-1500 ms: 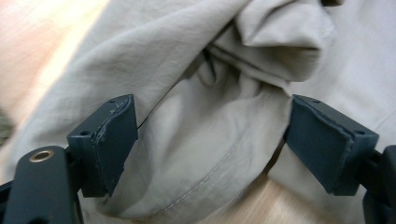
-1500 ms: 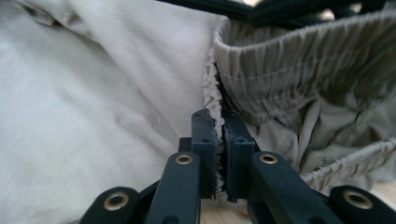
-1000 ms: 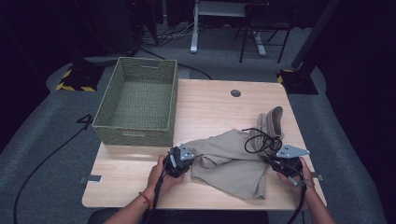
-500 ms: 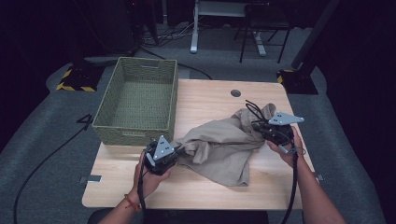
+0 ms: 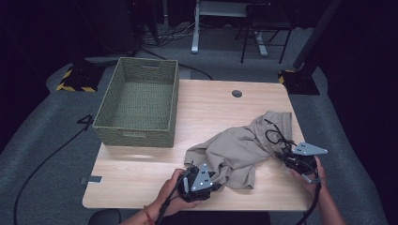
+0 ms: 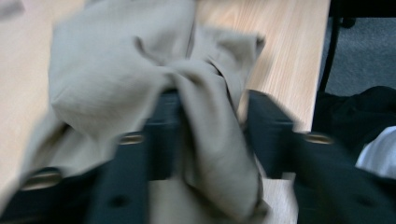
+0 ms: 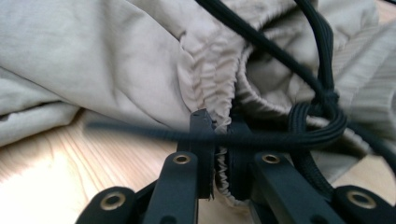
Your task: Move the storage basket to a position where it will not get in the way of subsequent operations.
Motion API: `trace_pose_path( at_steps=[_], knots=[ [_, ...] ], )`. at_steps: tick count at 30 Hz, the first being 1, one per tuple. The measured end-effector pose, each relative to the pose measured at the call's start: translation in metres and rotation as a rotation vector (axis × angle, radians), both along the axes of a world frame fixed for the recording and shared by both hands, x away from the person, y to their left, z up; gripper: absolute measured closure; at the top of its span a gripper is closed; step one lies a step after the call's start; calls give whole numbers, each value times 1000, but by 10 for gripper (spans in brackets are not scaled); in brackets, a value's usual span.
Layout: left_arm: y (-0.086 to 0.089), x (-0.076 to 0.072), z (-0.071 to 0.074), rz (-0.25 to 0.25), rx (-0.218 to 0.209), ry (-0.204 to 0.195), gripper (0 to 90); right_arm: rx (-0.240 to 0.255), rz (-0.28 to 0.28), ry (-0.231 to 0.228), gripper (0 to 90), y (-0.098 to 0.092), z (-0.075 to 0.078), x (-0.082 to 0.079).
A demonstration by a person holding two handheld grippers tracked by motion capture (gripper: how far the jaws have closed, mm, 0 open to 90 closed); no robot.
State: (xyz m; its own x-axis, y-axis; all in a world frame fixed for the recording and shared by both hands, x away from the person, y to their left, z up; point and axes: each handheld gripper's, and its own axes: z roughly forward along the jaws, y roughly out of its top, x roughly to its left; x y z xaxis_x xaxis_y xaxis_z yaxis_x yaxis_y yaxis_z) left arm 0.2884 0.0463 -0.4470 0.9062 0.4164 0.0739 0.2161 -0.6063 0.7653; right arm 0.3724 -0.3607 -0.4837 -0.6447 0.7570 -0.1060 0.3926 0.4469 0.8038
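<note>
A beige garment (image 5: pixel 239 150) lies crumpled on the right half of the wooden table (image 5: pixel 211 108). At its front left corner is my left gripper (image 5: pixel 215 182). Its jaws have just been opening and stand apart, with a loose fold of the beige cloth (image 6: pixel 107 70) hanging between them in the left gripper view (image 6: pixel 210 126). At the garment's right end, my right gripper (image 5: pixel 288 159) is shut on the gathered elastic waistband (image 7: pixel 212 88), pinched between its jaws (image 7: pixel 219 126). A black cable (image 7: pixel 322 70) loops across the cloth in front of that gripper.
A woven green basket (image 5: pixel 136 136), with nothing inside, stands at the table's back left. A round cable hole (image 5: pixel 237 93) sits near the far edge. Bare wood lies between the basket and the garment. The table's front edge is close under both hands.
The left gripper has moved right and toward the front edge, and its jaws have parted. The right gripper went away from me, then came back toward the front, dragging the garment.
</note>
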Motion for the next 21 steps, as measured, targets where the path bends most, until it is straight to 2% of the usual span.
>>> trace_pose_path(
  at_steps=[2,4,6,8,10,11,12,15,17,19,20,21],
  knots=[
    [7,5,-2,37,-27,13,406,-9,-17,-5,821,-6,-3,-1],
    [14,13,-4,72,-15,25,300,-52,-48,-18,777,-10,-5,2],
    [21,24,-7,101,-27,50,280,-78,-72,5,756,-12,-11,8],
    [24,38,-10,113,-33,64,248,-77,-49,22,756,-11,-18,14],
    [21,51,-13,123,-47,99,237,-81,-60,20,744,-7,-17,19],
    [18,56,-15,122,-46,103,230,-92,-62,18,741,-5,-17,22],
    [13,60,-18,112,-38,105,232,-99,-64,13,742,-2,-17,25],
    [-3,71,-28,101,0,132,229,-97,-54,46,748,6,-15,34],
    [-10,77,-34,109,25,135,256,-87,-43,55,743,11,-15,38],
    [-14,81,-38,116,48,121,404,-88,-45,53,695,15,-15,42],
    [-15,82,-40,123,57,125,463,-85,-58,47,622,17,-15,43],
    [-15,83,-42,123,58,127,524,-95,-70,40,588,18,-15,44]
  ],
)
